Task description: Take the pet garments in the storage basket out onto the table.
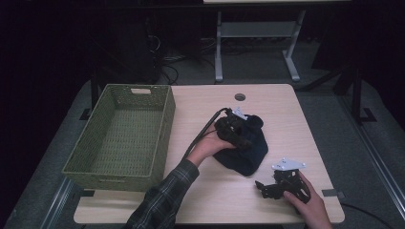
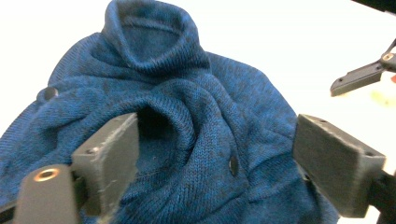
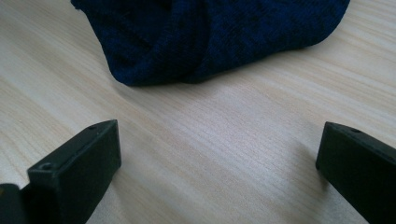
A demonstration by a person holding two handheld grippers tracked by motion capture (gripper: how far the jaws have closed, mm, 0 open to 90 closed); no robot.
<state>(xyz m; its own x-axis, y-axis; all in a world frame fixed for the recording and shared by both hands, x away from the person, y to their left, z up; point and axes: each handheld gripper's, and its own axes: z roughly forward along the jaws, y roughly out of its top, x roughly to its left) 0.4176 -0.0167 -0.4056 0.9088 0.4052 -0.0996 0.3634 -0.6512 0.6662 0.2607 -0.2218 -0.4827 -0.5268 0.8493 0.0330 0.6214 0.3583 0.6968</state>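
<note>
Sweater (image 2: 187,121) buttons (image 2: 233,165) visible between left hand-held gripper's (image 2: 215,154) spread jaws

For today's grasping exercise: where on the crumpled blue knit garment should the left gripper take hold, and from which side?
Probably the raised fold at the middle of the blue knit garment, from above. The left gripper hangs open over it, jaws either side; the ridge stands proud, unlike the flat edges.

A pale wood-grain desk (image 1: 286,119) carries the things, with a round cable hole (image 1: 239,97) near its far edge; a green woven basket (image 1: 122,138) sits at its left side, overhanging the left edge; a crumpled dark blue knitted garment (image 1: 246,152) lies near the middle, well apart from the basket.
</note>
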